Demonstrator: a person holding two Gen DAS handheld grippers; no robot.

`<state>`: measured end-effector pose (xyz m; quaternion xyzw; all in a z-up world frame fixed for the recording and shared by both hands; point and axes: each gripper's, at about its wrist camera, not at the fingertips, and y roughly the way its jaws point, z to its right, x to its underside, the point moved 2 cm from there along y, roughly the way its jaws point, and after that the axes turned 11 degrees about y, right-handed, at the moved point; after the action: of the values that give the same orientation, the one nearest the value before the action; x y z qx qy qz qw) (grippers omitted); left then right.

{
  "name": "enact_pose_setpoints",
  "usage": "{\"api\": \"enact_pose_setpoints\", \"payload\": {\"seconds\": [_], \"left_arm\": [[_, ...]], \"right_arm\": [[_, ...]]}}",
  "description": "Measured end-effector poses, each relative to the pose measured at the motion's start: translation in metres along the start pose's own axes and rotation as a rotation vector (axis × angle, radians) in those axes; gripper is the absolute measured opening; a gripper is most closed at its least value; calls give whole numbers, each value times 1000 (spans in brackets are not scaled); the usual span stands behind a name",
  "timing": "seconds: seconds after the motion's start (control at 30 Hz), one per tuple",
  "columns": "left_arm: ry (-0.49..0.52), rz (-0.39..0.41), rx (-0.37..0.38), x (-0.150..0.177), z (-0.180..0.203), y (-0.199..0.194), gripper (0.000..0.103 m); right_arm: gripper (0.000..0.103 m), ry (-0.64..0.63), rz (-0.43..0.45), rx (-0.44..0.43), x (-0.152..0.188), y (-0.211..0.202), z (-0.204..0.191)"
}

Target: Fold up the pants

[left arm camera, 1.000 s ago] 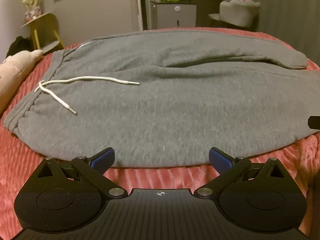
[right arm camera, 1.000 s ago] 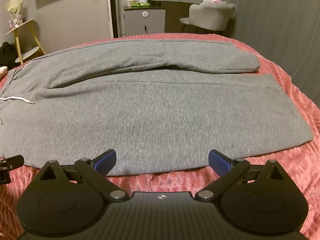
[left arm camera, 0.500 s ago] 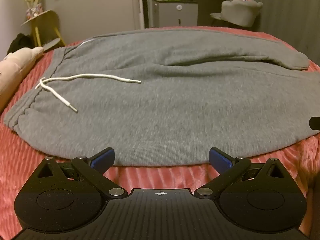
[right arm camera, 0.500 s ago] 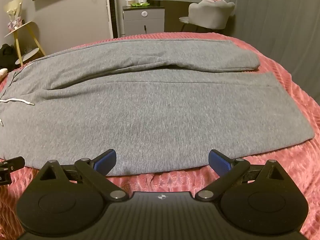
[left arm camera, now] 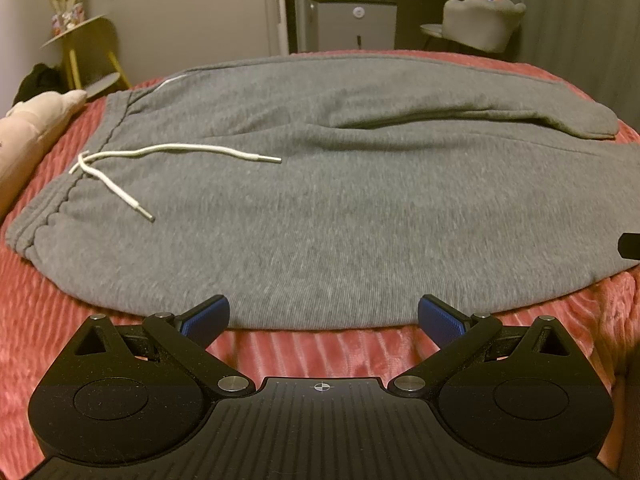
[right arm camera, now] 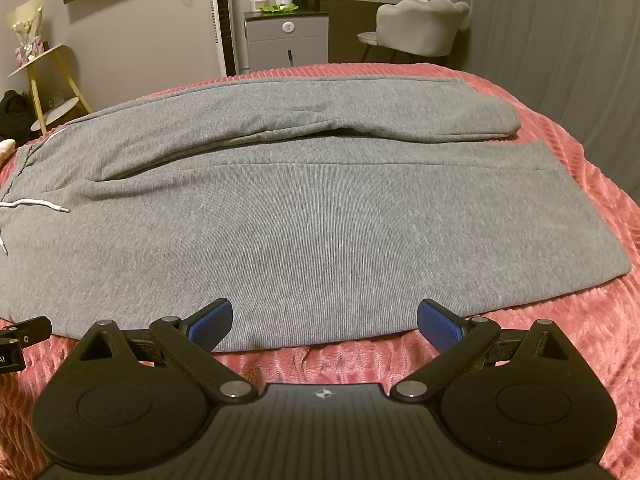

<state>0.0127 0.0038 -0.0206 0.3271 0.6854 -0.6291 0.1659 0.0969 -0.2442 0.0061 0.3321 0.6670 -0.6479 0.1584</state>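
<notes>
Grey sweatpants (left arm camera: 340,208) lie lengthwise along bed's (left arm camera: 312,350) near edge, waistband left; left tool (left arm camera: 323,318) and right tool (right arm camera: 324,320) wide, empty, at the near hem.

No legible text, labels or numbers anywhere.

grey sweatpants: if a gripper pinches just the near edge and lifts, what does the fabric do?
The grey sweatpants lie limp with soft creases on the red bedspread, so they will probably drape and sag. The thick knit looks grippable, not slippery. The loose white drawstring may dangle or trail.
</notes>
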Motion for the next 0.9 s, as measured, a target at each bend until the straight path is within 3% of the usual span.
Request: {"api": "enact_pose_setpoints", "payload": {"seconds": [0.9], "left_arm": [[-14,-19,5,0,-1,1,103]], "right_arm": [[99,18,-9,-13,0,2,0]]}}
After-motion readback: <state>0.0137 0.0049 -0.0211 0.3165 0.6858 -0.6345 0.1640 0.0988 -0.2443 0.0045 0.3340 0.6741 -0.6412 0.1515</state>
